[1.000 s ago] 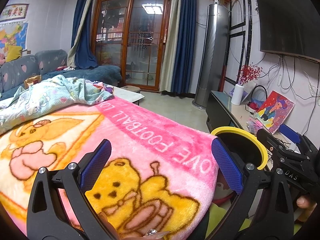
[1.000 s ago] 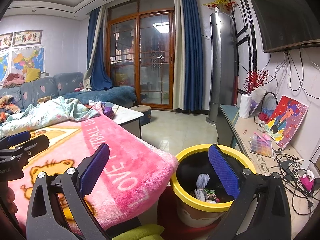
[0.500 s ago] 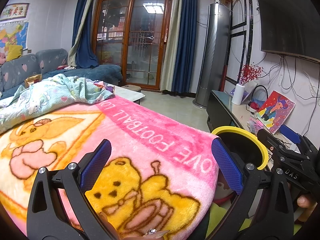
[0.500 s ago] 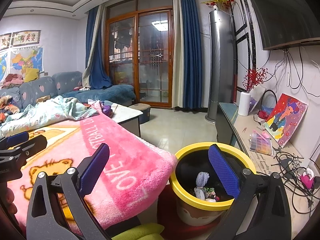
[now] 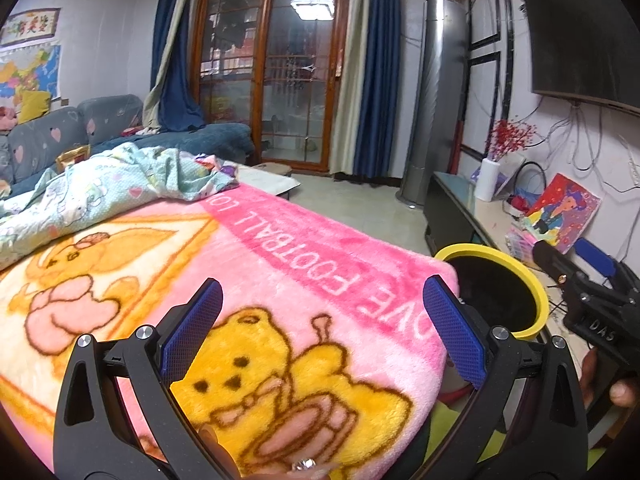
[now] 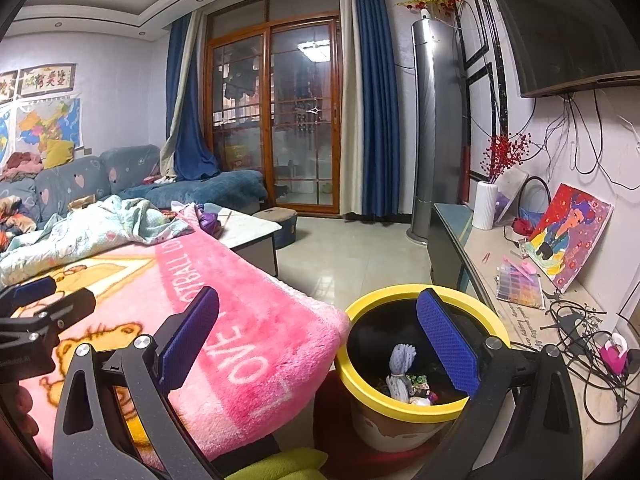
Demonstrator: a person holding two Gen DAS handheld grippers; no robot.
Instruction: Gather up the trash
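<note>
A yellow-rimmed trash bin point(image 6: 400, 404) stands on the floor beside the pink blanket point(image 6: 248, 320); inside lie a pale blue yarn bundle point(image 6: 401, 364) and small scraps. My right gripper point(image 6: 318, 344) hangs open above the bin's near edge, nothing between its blue pads. My left gripper point(image 5: 320, 332) is open over the pink blanket point(image 5: 280, 272), empty too. The bin's rim point(image 5: 532, 292) shows at the right in the left wrist view, and the right gripper point(image 5: 588, 280) reaches in from the right edge there. The left gripper point(image 6: 36, 312) shows at the left edge of the right wrist view.
A crumpled light-blue quilt point(image 5: 100, 188) lies at the blanket's far end. A TV bench point(image 6: 520, 308) on the right holds cables, a painting point(image 6: 568, 236), a white vase point(image 6: 485, 205). Tiled floor point(image 6: 352, 256) lies ahead, a sofa point(image 6: 80, 180) at left.
The right wrist view has risen and tilted slightly, showing more of the bin's inside. The left gripper has barely moved. Both stay open.
</note>
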